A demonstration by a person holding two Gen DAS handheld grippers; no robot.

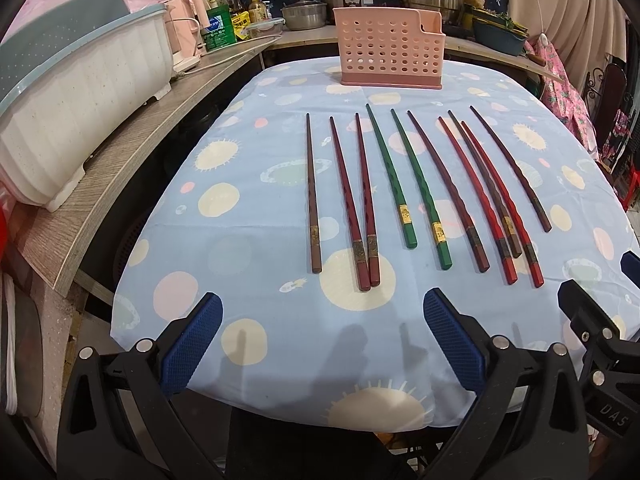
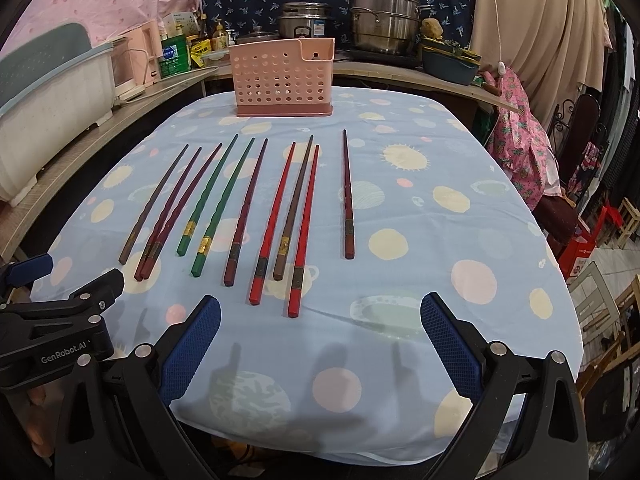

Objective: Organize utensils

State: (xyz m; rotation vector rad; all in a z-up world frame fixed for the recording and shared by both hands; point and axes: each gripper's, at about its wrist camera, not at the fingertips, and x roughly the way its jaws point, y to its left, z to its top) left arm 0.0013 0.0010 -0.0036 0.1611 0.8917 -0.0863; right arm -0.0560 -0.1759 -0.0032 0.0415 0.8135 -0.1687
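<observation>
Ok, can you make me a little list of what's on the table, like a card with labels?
table cover: blue cloth with pale dots and suns
chopsticks: ten, lying flat in a row
green pair: side by side, near the middle
bright red pair: a brown one lies between them
lone dark one: apart on the right
holder: pink basket, upright behind the row, looks empty
left gripper: open, holding nothing
right gripper: open, holding nothing

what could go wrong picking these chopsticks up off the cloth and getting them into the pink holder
The brown chopstick lies tight between two red chopsticks, so a grab there may catch or nudge a neighbour. All lie flat on soft tablecloth, so fingers may pinch fabric. The pink holder looks light; a careless insert might tip it.
</observation>
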